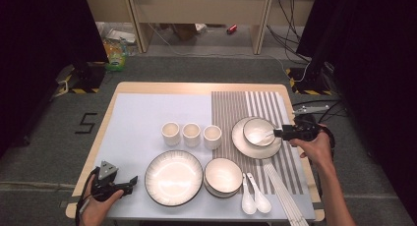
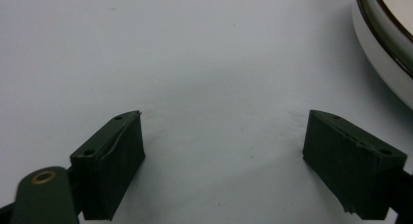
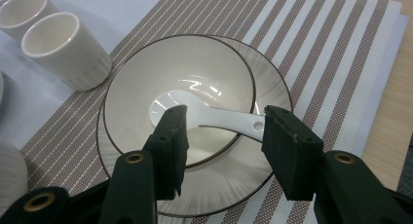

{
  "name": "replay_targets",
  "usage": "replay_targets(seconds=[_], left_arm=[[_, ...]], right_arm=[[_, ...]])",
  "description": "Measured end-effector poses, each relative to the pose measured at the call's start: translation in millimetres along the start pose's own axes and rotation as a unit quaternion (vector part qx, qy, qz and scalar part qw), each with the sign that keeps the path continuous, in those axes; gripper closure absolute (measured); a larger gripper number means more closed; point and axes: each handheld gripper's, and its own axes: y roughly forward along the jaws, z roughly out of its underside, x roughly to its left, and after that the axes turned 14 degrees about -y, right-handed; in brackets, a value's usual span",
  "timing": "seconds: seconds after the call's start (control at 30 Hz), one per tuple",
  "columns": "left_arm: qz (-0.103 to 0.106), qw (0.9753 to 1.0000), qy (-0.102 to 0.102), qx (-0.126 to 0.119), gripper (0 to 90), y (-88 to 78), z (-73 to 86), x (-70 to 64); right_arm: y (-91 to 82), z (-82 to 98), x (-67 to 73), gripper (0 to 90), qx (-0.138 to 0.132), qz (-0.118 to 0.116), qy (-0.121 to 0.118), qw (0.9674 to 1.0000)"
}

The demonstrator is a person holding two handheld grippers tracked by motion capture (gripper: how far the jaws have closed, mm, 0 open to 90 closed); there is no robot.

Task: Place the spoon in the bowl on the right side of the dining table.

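Observation:
A white ceramic spoon (image 1: 260, 135) (image 3: 219, 118) lies in a small white bowl (image 1: 251, 124) (image 3: 141, 87), its handle resting on the rim. The bowl sits on a white dark-rimmed plate (image 1: 241, 142) (image 3: 272, 87) on the striped placemat (image 1: 231, 108). My right gripper (image 1: 276, 133) (image 3: 225, 114) hovers at the bowl's right side, open, its jaws straddling the spoon handle without pressing on it. Near the table's front left my left gripper (image 1: 134, 183) (image 2: 224, 121) rests low over the pale mat, open and empty, beside the large plate (image 1: 152, 169) (image 2: 384, 44).
Three white cups (image 1: 191, 134) (image 3: 63, 48) stand in a row at mid-table. A second bowl (image 1: 223, 176) sits at the front centre, with two more spoons (image 1: 254, 199) and a bundle of white chopsticks (image 1: 285, 196) to its right.

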Motion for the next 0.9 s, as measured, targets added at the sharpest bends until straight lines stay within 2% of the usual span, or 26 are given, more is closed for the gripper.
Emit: replay_targets(seconds=[0.9], left_arm=[[-0.001,1.0,0.001,0.0,14.0,-0.1,0.0,0.1]], right_arm=[[-12.2,13.7,15.9,51.9,-0.004,-0.008,-0.012,0.9999]])
